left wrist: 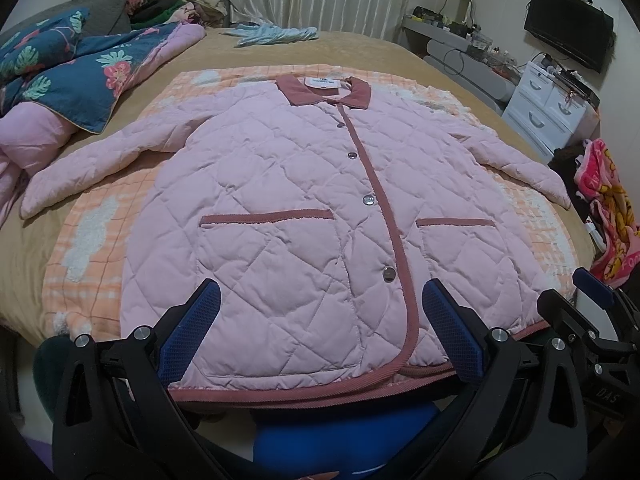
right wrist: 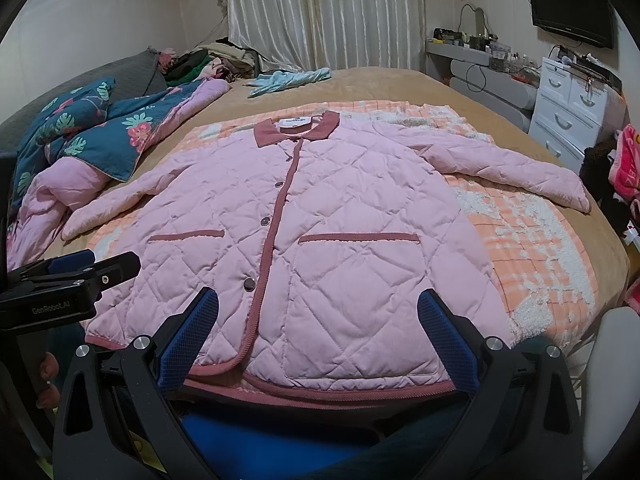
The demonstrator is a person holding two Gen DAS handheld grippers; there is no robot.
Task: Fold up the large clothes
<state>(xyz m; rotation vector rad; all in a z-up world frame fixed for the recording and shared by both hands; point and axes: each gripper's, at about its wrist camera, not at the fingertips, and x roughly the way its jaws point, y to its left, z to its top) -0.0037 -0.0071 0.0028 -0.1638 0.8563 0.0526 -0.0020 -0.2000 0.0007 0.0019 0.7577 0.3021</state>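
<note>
The jacket [left wrist: 304, 208] lies buttoned and flat on the bed [left wrist: 360, 52], its hem just ahead of both fingertips, so the left gripper [left wrist: 320, 332] and right gripper [right wrist: 318, 332], wide open and empty, can start folding.
</note>
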